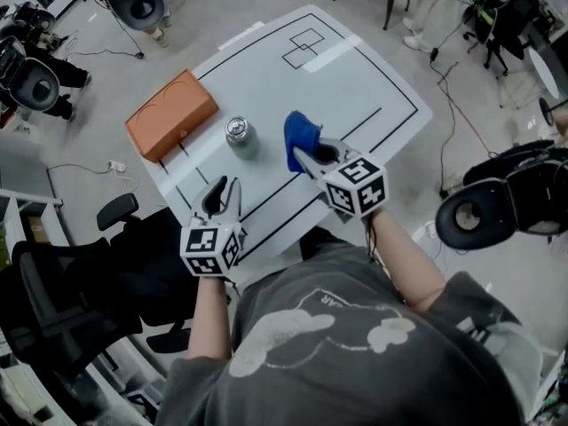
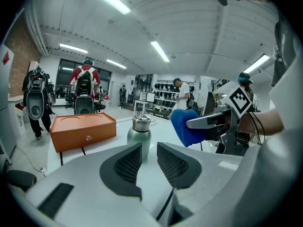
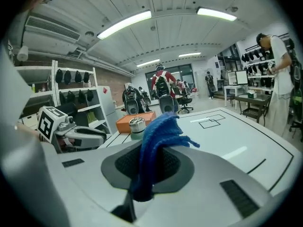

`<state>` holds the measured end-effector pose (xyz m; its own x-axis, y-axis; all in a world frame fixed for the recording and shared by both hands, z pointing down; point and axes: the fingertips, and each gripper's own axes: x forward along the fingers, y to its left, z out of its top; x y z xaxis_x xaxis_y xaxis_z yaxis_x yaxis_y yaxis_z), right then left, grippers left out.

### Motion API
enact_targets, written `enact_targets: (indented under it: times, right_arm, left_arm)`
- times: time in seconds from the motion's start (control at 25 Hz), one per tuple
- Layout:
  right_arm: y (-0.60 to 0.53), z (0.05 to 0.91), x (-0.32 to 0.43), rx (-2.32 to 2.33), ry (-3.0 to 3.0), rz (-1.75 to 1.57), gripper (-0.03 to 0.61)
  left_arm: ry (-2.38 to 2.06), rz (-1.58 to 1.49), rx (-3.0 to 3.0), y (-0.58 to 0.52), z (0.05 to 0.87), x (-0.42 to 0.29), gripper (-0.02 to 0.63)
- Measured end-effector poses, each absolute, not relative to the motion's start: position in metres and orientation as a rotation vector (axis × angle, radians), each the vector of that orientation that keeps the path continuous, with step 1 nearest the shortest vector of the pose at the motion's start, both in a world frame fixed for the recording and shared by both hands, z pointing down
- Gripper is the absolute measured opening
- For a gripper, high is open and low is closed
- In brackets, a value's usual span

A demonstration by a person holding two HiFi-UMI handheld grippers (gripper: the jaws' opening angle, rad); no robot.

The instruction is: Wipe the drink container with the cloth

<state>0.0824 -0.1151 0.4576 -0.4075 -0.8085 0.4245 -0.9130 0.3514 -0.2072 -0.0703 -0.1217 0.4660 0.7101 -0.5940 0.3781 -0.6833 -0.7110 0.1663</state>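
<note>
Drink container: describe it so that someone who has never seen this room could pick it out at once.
Find the white table marked with black lines. Near its middle, between the orange box and the blue cloth, the drink container stands upright. It is the only round, upright thing on the table: a short pale green bottle with a shiny silver lid.

No word reads clearly from here: the grey shirt (image 1: 373,353) carries small pale lettering too blurred to make out, and the cube (image 1: 211,248) on the left gripper (image 1: 226,187) and the one on the right gripper (image 1: 300,154) bear only black-and-white square code patterns.
</note>
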Motion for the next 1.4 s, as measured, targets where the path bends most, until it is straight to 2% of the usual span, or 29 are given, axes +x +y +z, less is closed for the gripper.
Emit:
enact_targets:
  times: [0.2,0.36,0.72,0.84,0.96,1.4]
  right_arm:
    - [-0.147,0.468,0.091,1.418,-2.402,0.619,0.048]
    - [-0.167,0.473,0.088,1.298,-2.436,0.601,0.048]
    - [-0.197,0.478,0.065,0.955,-2.554,0.565,0.048]
    - [-0.203,0.479,0.052,0.851,-2.593,0.549,0.048]
    - [-0.206,0.484,0.039,0.761,-2.614,0.525,0.048]
    - [-0.221,0.519,0.033,0.705,-2.547,0.555,0.046]
  left_arm:
    - [-1.003,0.523,2.630,-0.145,0.481,-0.039,0.268]
    - [-1.069,0.556,2.616,-0.168,0.489,-0.024,0.341]
    - [-1.260,0.644,2.513,-0.210,0.511,-0.006,0.345]
    - [-1.300,0.648,2.509,-0.215,0.511,-0.007,0.307]
    - [-1.295,0.628,2.526,-0.215,0.512,-0.008,0.304]
    - [-1.276,0.612,2.553,-0.215,0.509,-0.011,0.304]
